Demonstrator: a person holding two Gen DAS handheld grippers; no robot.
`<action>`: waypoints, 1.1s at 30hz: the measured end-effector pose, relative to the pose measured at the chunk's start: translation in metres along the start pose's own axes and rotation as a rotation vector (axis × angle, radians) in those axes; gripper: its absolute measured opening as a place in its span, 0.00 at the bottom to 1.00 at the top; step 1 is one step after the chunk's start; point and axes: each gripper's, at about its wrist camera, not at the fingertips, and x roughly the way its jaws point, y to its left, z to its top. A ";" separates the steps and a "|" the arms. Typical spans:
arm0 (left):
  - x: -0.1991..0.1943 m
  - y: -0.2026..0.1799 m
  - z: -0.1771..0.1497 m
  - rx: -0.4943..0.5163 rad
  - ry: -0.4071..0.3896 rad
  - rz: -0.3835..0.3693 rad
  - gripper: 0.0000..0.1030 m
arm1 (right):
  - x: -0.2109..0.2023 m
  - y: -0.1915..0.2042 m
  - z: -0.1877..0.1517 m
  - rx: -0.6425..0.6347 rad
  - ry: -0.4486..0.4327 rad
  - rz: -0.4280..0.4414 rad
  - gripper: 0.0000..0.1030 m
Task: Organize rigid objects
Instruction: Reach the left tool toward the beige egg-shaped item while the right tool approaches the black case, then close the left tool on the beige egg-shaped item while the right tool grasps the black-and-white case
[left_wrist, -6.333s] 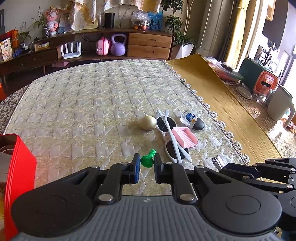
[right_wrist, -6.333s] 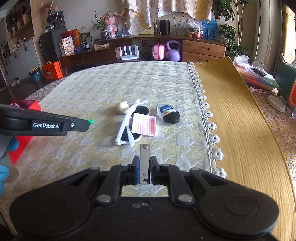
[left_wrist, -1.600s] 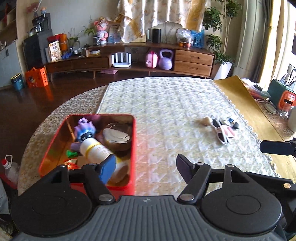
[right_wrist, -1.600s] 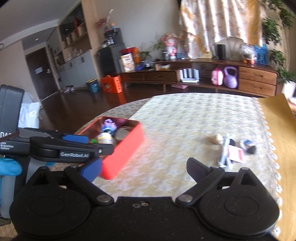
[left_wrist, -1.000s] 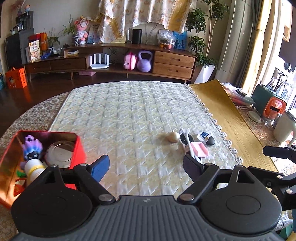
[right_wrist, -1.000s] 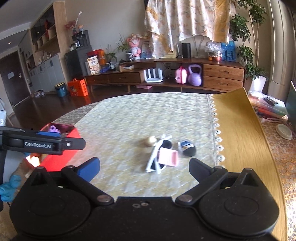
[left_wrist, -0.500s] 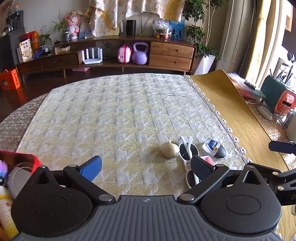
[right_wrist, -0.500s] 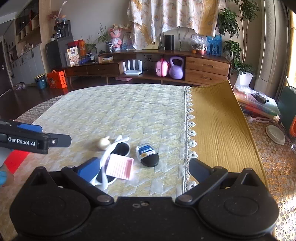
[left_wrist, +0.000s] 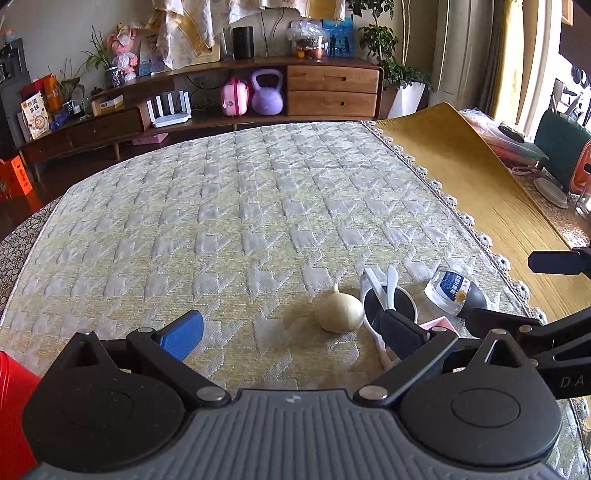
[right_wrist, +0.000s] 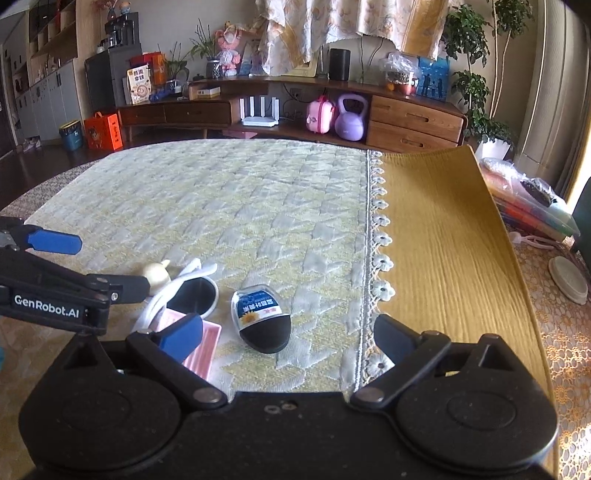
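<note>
The left claw (left_wrist: 291, 328) is held wide and empty, the cream bulb (left_wrist: 339, 313) lying between its tips at one o'clock, seemingly lined up for pickup. The right claw (right_wrist: 288, 334) is closing, nothing yet pressed, around the small bottle (right_wrist: 263, 320) at eleven o'clock on the bench (right_wrist: 258, 206).

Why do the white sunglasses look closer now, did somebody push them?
No. The white sunglasses lie between the onion and the little bottle as before; only the camera came nearer.

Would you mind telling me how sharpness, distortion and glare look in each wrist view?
Left wrist view: sharp, the cream onion-shaped object crisp; fisheye bends the wooden sideboard. Right wrist view: slightly softer, window glare at the right edge; the black-capped clear bottle stays legible.
</note>
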 end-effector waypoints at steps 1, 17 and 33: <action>0.004 0.000 0.001 0.001 0.005 0.006 1.00 | 0.003 -0.001 0.000 0.005 0.006 0.005 0.94; 0.030 0.001 0.003 -0.027 0.018 0.010 0.99 | 0.024 0.007 0.007 -0.001 0.015 0.052 0.60; 0.014 -0.014 0.004 0.013 -0.007 -0.104 0.29 | 0.017 0.007 0.002 0.047 0.024 0.034 0.39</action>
